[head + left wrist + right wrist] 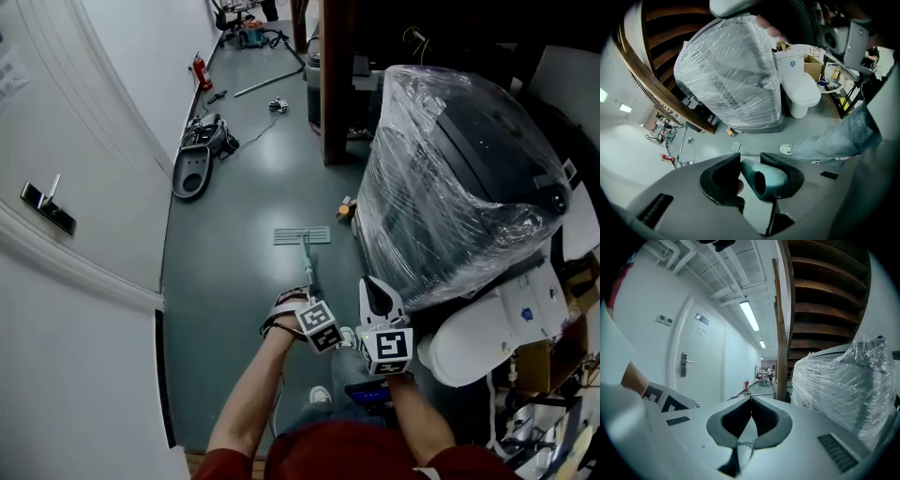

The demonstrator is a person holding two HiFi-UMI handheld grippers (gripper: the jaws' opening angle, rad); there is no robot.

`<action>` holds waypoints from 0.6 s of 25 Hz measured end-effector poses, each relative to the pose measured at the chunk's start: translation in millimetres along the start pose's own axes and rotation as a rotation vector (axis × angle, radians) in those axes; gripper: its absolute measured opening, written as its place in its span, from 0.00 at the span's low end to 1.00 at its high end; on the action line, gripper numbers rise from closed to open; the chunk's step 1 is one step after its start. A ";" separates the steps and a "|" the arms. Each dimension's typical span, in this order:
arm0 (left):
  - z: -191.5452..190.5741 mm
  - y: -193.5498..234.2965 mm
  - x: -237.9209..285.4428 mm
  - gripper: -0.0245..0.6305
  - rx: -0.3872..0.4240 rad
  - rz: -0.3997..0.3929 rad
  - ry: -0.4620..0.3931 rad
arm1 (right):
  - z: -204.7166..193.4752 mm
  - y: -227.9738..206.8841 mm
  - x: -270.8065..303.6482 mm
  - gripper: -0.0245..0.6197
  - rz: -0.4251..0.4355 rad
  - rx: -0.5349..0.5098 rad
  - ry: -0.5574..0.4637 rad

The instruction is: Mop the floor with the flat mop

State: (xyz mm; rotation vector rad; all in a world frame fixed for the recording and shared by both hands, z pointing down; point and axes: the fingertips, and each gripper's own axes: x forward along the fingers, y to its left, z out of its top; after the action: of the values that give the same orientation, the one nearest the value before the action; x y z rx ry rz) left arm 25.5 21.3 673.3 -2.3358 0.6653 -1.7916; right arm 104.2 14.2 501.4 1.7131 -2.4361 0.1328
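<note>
The flat mop's grey head (302, 235) lies flat on the grey-green floor ahead of me. Its thin handle (308, 267) runs back to my left gripper (302, 298), which is shut on it. In the left gripper view the teal handle end (765, 180) sits clamped between the dark jaws of the left gripper (750, 158), and the mop head (735, 146) shows small beyond. My right gripper (376, 292) hangs just right of the left one, away from the handle. In the right gripper view the right gripper (751, 398) has its tips touching with nothing held.
A large plastic-wrapped object (450, 178) stands close on the right, with a white toilet (487, 328) beside it. A wooden post (336, 84) rises behind. A white wall and door (42, 202) run along the left. Tools (202, 155) and a fire extinguisher (199, 70) lie farther down.
</note>
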 end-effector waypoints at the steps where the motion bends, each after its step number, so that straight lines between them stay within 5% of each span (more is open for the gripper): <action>1: 2.0 9.2 5.4 0.26 0.001 0.003 0.000 | 1.0 -5.3 11.4 0.07 0.006 -0.001 -0.002; 15: 58.9 140.2 66.2 0.26 -0.060 0.011 0.032 | 28.5 -84.7 159.7 0.07 0.094 0.013 -0.005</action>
State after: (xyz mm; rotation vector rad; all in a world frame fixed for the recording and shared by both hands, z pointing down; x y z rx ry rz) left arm 57.0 -141.4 665.0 -2.3404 0.7446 -1.8336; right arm 128.7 -167.1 500.7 1.6062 -2.5256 0.1563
